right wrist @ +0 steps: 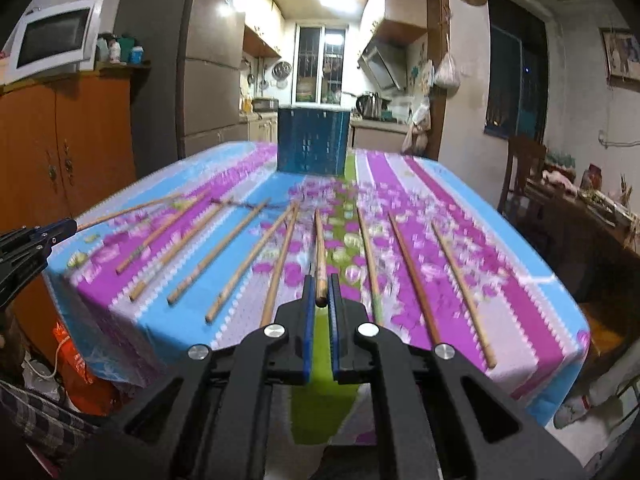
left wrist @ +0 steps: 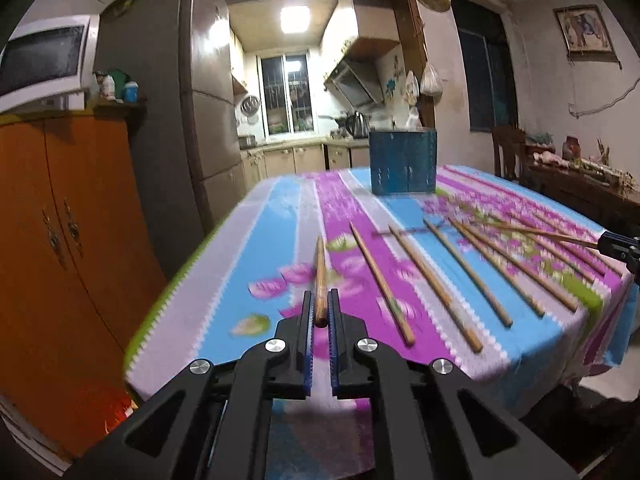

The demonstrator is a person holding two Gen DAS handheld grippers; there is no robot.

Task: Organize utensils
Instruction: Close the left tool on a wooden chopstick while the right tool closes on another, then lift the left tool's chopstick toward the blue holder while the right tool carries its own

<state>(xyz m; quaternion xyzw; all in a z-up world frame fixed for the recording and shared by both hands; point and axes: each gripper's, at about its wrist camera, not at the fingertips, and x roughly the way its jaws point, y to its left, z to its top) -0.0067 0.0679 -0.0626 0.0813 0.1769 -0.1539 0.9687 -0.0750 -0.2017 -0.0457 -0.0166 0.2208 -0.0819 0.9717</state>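
Several wooden chopsticks (left wrist: 438, 288) lie side by side on a table with a striped pink and blue cloth (left wrist: 256, 248). My left gripper (left wrist: 320, 308) is shut on one chopstick (left wrist: 320, 276) and holds it above the cloth. My right gripper (right wrist: 320, 292) is shut on another chopstick (right wrist: 320, 256), with more chopsticks (right wrist: 412, 272) lying on either side of it. A blue slotted utensil holder (left wrist: 402, 160) stands at the far end of the table; it also shows in the right wrist view (right wrist: 313, 142). The left gripper (right wrist: 56, 232) shows at the left edge of the right wrist view, holding its chopstick.
An orange wooden cabinet (left wrist: 60, 240) with a microwave (left wrist: 44, 64) on top stands left of the table, beside a tall fridge (left wrist: 168, 120). A dark chair (right wrist: 524, 168) and a cluttered side table (right wrist: 592, 208) stand to the right. A kitchen lies behind.
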